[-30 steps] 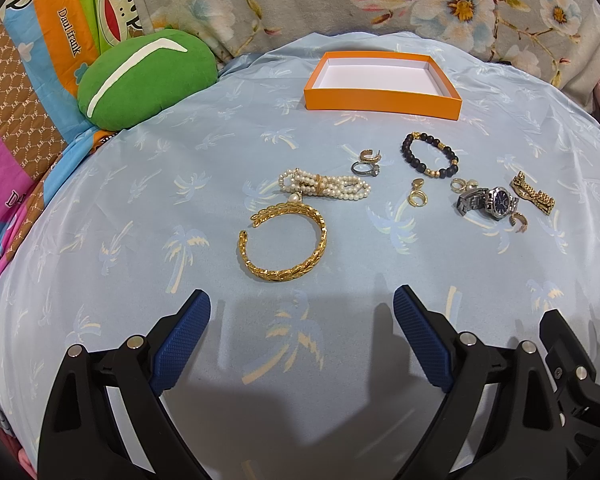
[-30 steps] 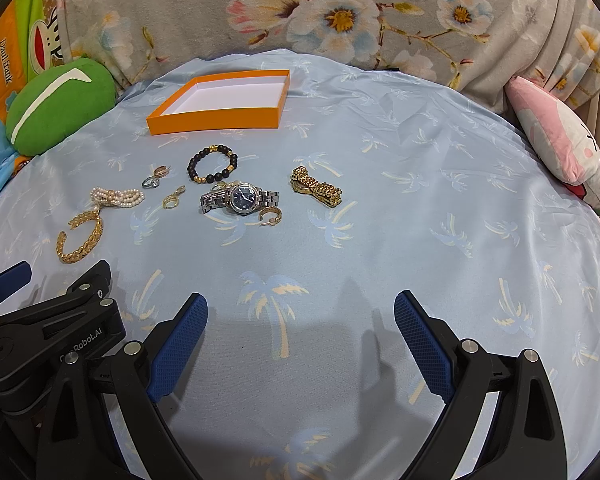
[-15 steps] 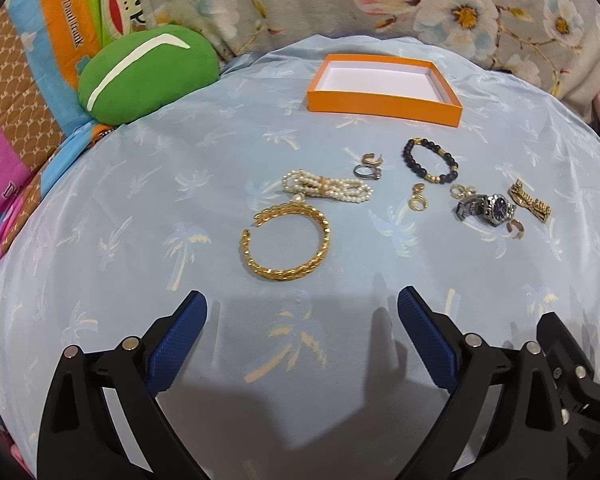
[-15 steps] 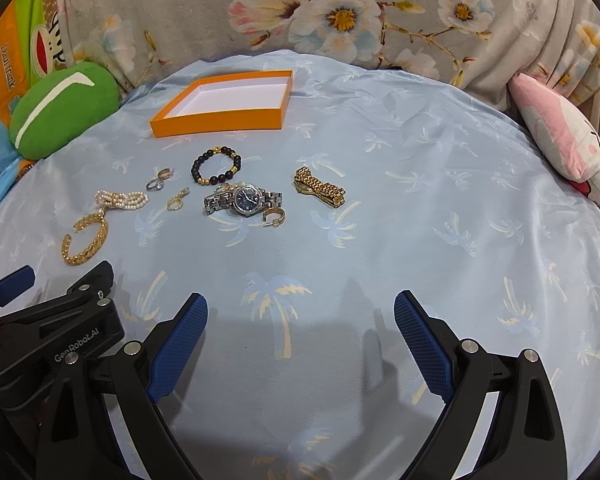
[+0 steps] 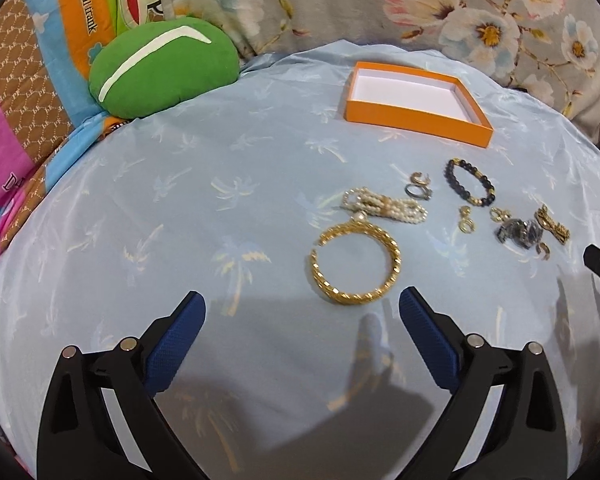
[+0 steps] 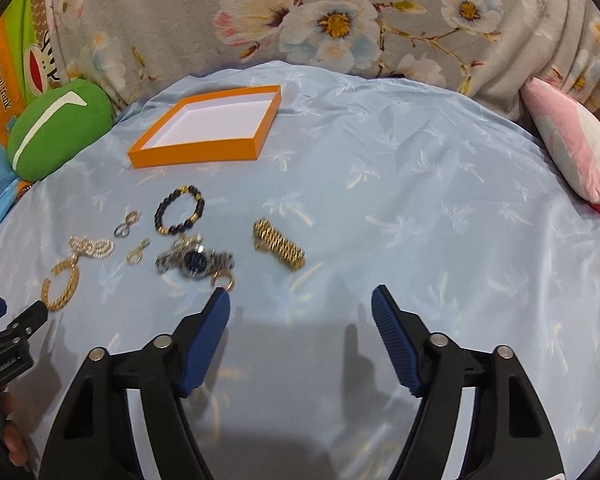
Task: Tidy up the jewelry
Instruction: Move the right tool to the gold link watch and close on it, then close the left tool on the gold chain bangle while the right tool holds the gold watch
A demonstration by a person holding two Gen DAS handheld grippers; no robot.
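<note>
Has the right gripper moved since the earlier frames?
Yes. The right gripper has advanced toward the jewelry: its left fingertip now sits beside the small gold ring by the wristwatch, previously well ahead of it.

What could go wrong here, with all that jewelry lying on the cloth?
The pearl bracelet touches the gold bangle, so lifting one might drag the other. A small gold ring lies against the watch, easy to knock or pinch together. The soft blue cloth may bunch under the open right gripper.
</note>
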